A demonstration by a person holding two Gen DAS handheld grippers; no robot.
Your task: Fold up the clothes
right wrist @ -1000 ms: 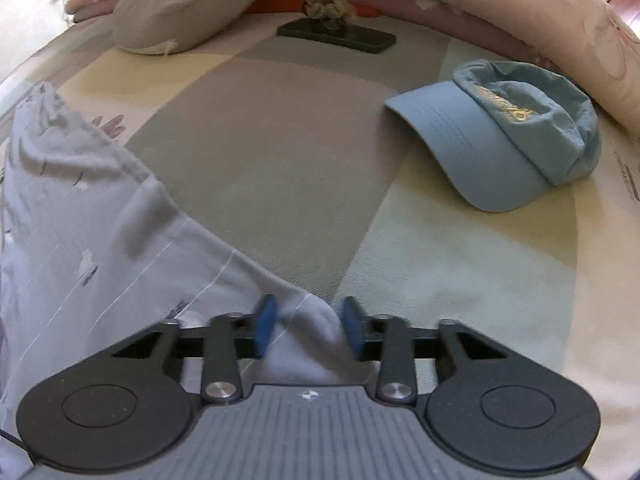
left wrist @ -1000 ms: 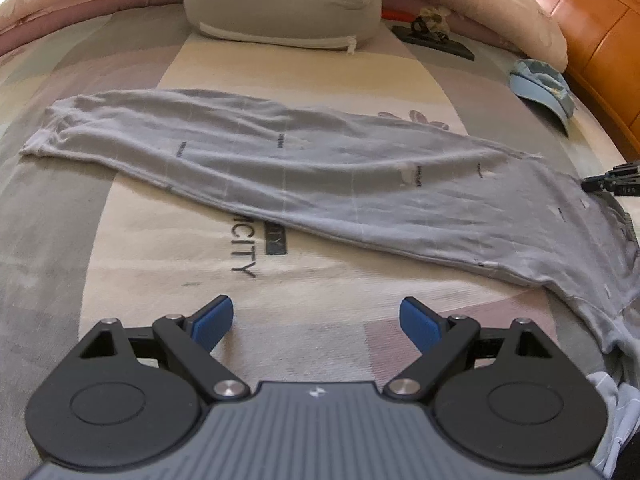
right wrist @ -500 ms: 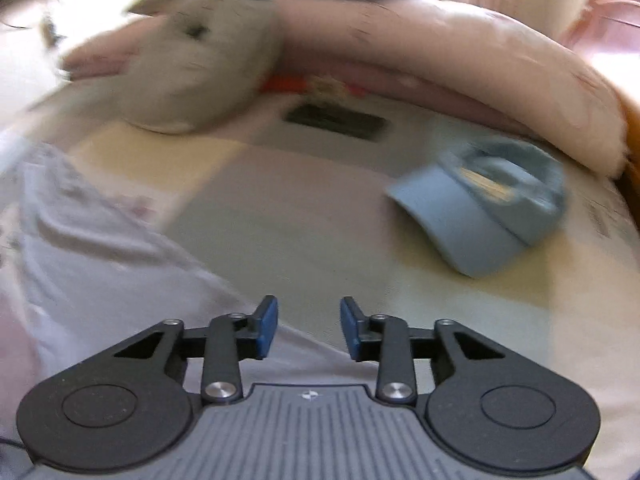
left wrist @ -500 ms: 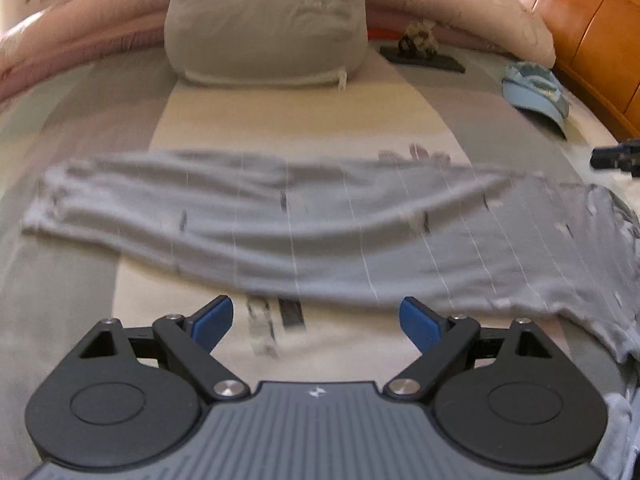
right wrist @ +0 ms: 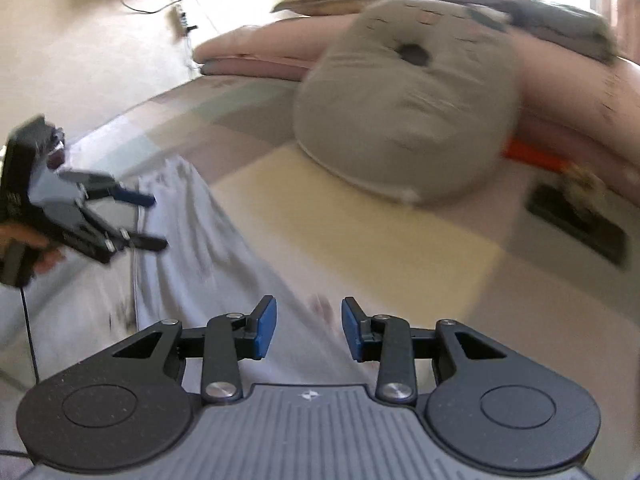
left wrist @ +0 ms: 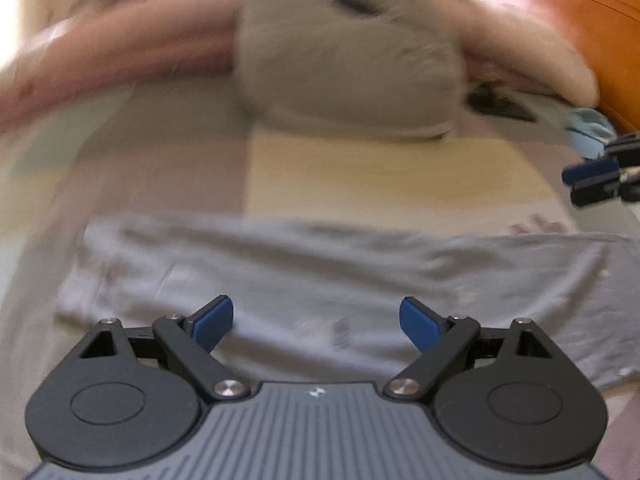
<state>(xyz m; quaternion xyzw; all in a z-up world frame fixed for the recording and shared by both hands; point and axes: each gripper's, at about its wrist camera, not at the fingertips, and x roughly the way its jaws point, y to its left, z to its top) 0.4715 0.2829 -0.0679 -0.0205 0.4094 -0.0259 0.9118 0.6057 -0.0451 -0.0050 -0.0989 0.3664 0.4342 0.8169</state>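
Note:
A long grey garment (left wrist: 320,264) lies flat across the patterned bedspread (left wrist: 360,176). My left gripper (left wrist: 316,308) hovers wide open over its near edge, with nothing between the pads. My right gripper (right wrist: 309,308) is partly open and empty above the other end of the garment (right wrist: 208,264). Each gripper shows in the other's view: the right gripper (left wrist: 572,187) sits at the right edge, and the left gripper (right wrist: 160,222), held by a hand (right wrist: 24,240), sits at the left over the cloth. Both views are motion-blurred.
A big grey pillow (left wrist: 348,64) lies beyond the garment, backed by a pink duvet (right wrist: 580,92). A blue cap (left wrist: 588,128) and a wooden headboard (left wrist: 592,20) are at the far right. A flat dark object (right wrist: 576,224) rests on the bedspread right of the pillow.
My right gripper let go of the garment's corner, opened, and swung left away from the cap toward the pillow. My left gripper moved forward over the garment's near edge.

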